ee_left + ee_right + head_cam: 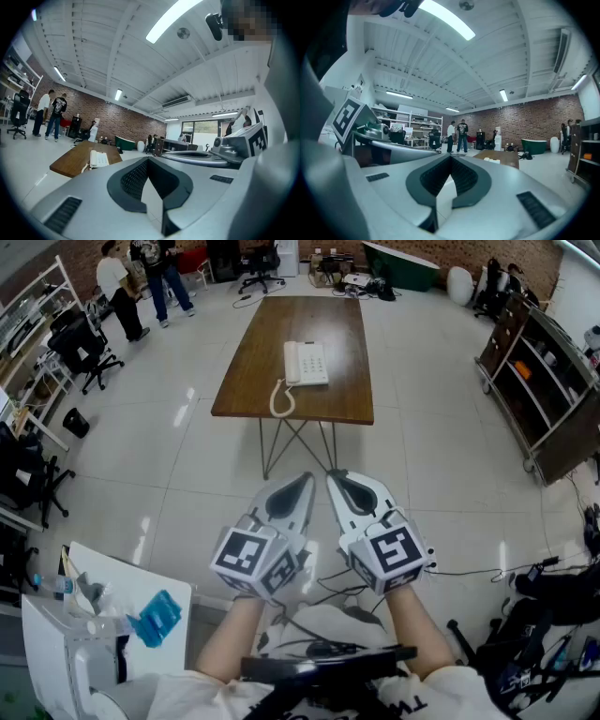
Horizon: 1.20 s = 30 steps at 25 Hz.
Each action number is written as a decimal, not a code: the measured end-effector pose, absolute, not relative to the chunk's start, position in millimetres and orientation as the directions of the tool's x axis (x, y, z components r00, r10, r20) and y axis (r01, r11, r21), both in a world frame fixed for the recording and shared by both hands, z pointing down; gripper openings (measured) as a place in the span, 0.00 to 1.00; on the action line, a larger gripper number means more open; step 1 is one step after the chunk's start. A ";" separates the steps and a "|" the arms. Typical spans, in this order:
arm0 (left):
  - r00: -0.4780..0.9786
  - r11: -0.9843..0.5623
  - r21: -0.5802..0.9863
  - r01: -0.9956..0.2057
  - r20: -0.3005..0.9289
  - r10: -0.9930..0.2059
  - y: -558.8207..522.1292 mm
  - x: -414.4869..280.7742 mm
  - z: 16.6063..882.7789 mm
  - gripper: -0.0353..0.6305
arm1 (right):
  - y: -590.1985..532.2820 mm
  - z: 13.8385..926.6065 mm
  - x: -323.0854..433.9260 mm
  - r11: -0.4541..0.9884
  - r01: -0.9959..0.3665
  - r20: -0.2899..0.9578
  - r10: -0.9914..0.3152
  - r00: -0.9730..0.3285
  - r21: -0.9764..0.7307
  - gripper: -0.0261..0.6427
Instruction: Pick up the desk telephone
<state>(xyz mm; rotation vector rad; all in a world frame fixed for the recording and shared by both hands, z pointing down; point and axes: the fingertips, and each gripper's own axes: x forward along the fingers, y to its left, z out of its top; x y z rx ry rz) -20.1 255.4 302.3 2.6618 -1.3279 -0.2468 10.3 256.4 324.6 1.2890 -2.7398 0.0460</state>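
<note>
A white desk telephone [307,363] with a coiled cord [280,400] lies on a long brown wooden table [253,352] well ahead of me. In the left gripper view the telephone [98,159] shows small and far off on the table [70,161]. My left gripper [300,486] and right gripper [337,482] are held side by side close to my body, level, over the floor short of the table. Both are shut with nothing between the jaws. The right gripper view shows the table [505,158] far away with the telephone [491,161] as a small white shape.
A white side table [117,601] with a blue cloth [157,617] stands at my lower left. Office chairs [82,346] and shelves line the left, a wooden shelf unit [539,381] the right. Two people [141,282] stand at the far left. Cables [487,568] lie on the floor.
</note>
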 end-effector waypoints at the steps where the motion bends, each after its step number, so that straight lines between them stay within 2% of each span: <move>1: 0.594 -0.596 0.214 -0.774 -0.078 -0.801 255.3 -23.4 302.5 0.05 | 256.1 324.6 7.7 0.635 -0.772 0.112 -0.769 -0.629 0.021 0.04; 18: 0.590 -0.592 0.234 -0.771 -0.086 -0.803 244.0 -41.7 308.1 0.05 | 247.0 328.7 -1.8 0.619 -0.785 0.117 -0.781 -0.613 0.014 0.04; 30: 0.572 -0.567 0.215 -0.795 -0.045 -0.819 183.6 -25.2 319.7 0.05 | 182.3 335.3 13.6 0.637 -0.770 0.089 -0.766 -0.637 -0.023 0.04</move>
